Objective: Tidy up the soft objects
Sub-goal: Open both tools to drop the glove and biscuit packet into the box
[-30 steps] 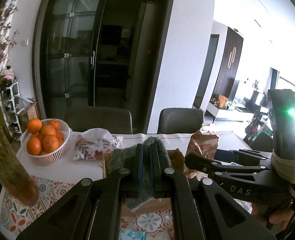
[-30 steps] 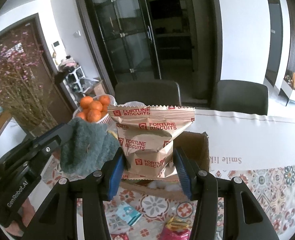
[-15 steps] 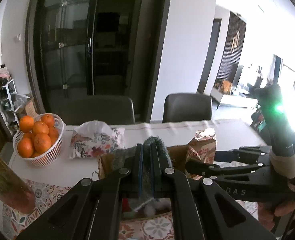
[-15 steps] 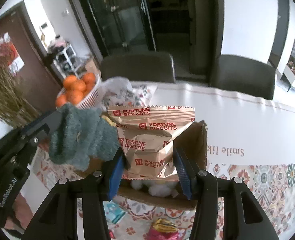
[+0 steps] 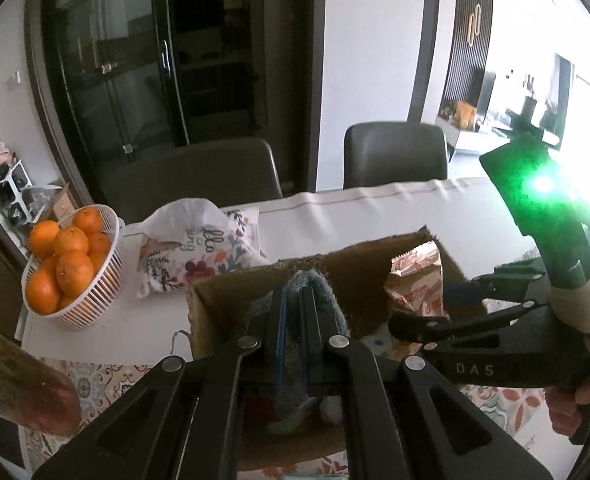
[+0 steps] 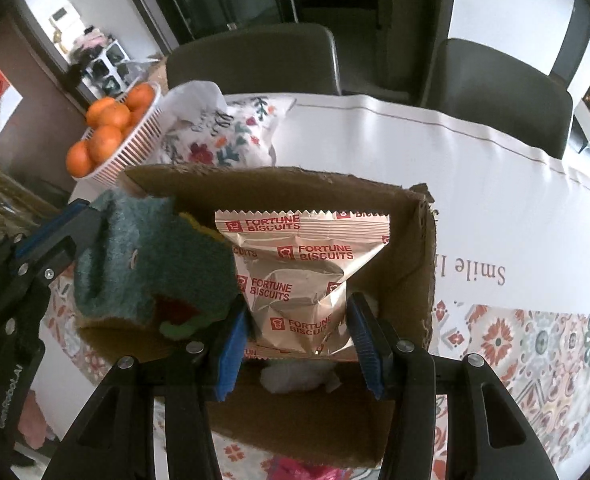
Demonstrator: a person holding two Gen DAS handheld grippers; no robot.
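My left gripper (image 5: pixel 293 300) is shut on a teal fuzzy plush toy (image 5: pixel 315 292) and holds it over the left side of an open cardboard box (image 5: pixel 359 276). From the right wrist view the plush (image 6: pixel 151 268) hangs inside the box (image 6: pixel 423 264), with the left gripper (image 6: pixel 55 236) at its left. My right gripper (image 6: pixel 297 328) is shut on a Fortune Biscuits packet (image 6: pixel 299 272), held upright inside the box; the packet also shows in the left wrist view (image 5: pixel 419 280). Something white and fluffy (image 6: pixel 295 376) lies on the box floor.
A white basket of oranges (image 5: pixel 67 268) and a floral pack with white tissue sticking out (image 5: pixel 199 252) stand behind the box on a white runner (image 6: pixel 475 184). A vase of dried stems (image 5: pixel 19 384) is at the left. Two dark chairs (image 5: pixel 395 152) stand beyond the table.
Both grippers have moved forward and down, so the plush and the biscuit packet have gone from above the box rim to inside it. Both grips are unchanged.
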